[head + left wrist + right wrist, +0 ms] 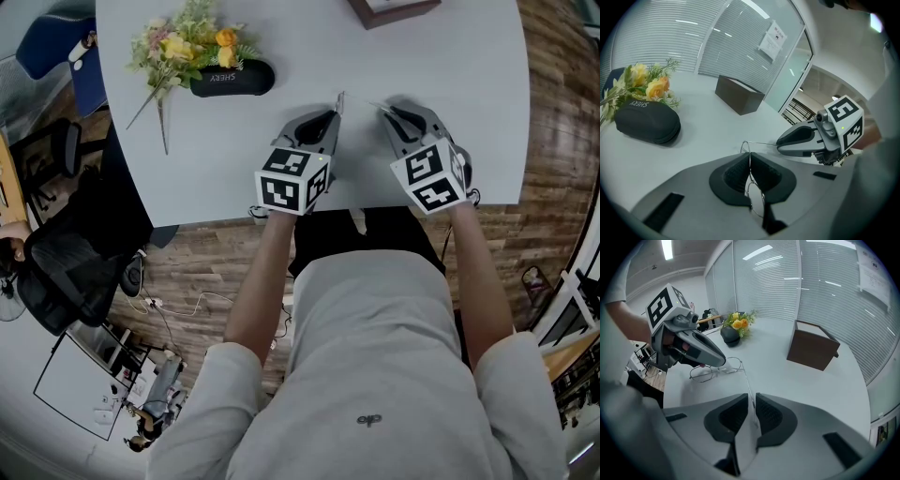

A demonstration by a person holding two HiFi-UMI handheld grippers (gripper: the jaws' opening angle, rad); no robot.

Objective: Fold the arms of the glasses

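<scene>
In the head view both grippers hang over the near edge of the pale worktop (450,66), the left gripper (337,101) and right gripper (382,109) tips close together. A black case (232,79) and flowers (187,42) lie far left.

In the left gripper view, the left gripper's pads are clamped on the front rim of the wire glasses (754,198). One arm reaches right to the right gripper's tip.

In the right gripper view, the right gripper's jaws stand narrowly apart, that thin arm (746,380) running between them. A brown box (813,351) sits far right.
</scene>
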